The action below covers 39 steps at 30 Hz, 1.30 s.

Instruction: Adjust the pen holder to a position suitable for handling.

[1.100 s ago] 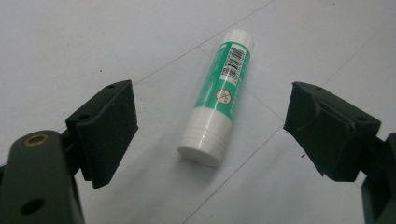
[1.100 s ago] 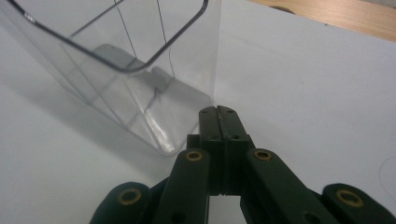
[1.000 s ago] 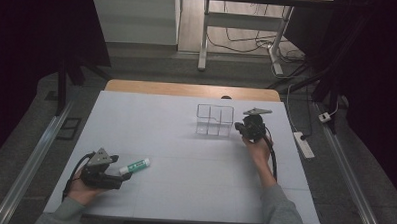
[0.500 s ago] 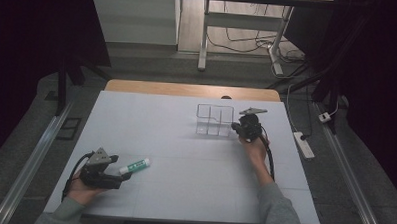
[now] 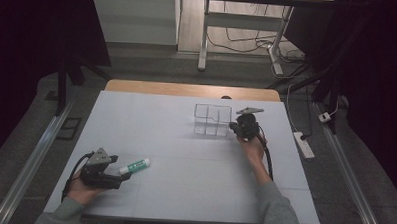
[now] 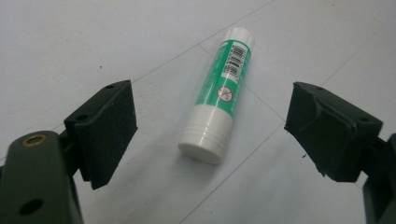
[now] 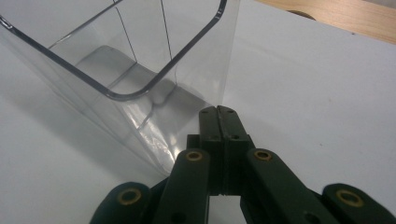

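While the glue stick point(image 6: 219, 93) lies flat on the white table point(image 5: 175, 141), it is flanked, untouched, by the released left claw point(image 6: 210, 135); the right claw point(image 7: 218, 116) is clenched empty against the clear plastic organizer point(image 7: 140, 60).

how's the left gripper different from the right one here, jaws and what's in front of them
The left gripper has its jaws wide open, while the right gripper has its jaws shut together with nothing between them. The left gripper faces a green and white glue stick lying flat between its open jaws, untouched; the right gripper's tips sit at the corner of an upright clear plastic organizer. In the high view, the left is near the table's front edge, the right farther back. Both are black and hand-held.
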### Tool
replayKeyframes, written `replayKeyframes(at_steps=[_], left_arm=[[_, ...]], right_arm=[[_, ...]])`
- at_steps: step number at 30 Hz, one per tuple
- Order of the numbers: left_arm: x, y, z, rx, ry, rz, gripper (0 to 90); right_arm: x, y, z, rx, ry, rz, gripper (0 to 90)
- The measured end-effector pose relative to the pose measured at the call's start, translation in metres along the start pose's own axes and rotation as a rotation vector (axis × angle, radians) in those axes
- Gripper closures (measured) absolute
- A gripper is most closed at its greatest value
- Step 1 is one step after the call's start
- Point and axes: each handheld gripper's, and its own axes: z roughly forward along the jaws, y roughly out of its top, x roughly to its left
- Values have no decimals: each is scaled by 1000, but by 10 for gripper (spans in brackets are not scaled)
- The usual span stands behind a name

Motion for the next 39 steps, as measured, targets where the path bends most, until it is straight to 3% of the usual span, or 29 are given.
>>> replayKeyframes(at_steps=[17, 39], left_arm=[[-3, -2, 0, 12, 13, 0, 159], [-3, -5, -3, 12, 32, -8, 159]], right_arm=[[8, 8, 12, 7, 17, -23, 892], [35, 18, 26, 19, 69, -82, 892]])
